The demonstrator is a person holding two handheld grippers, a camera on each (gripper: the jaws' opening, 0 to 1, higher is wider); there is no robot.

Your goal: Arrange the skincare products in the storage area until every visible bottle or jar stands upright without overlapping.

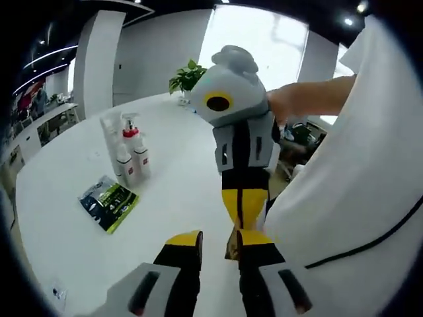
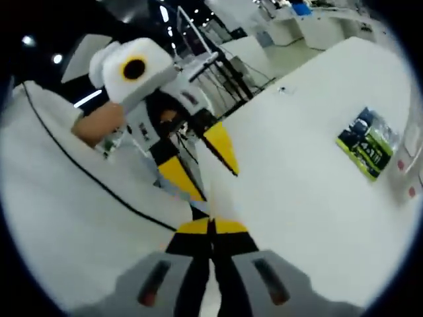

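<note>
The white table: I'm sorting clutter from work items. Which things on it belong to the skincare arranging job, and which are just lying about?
Job:
- pump bottles, standing upright together
- left gripper
- right gripper

Lying about:
- green and black packet, flat on the white table
- potted plant at the far edge

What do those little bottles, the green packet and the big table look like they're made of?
The bottles look like white or translucent plastic with red collars, judging by their smooth, lightly shiny bodies. The green packet seems a glossy printed plastic or foil pouch, since it lies flat and catches light. The table looks like a smooth white laminate or painted surface; I can't tell which.
</note>
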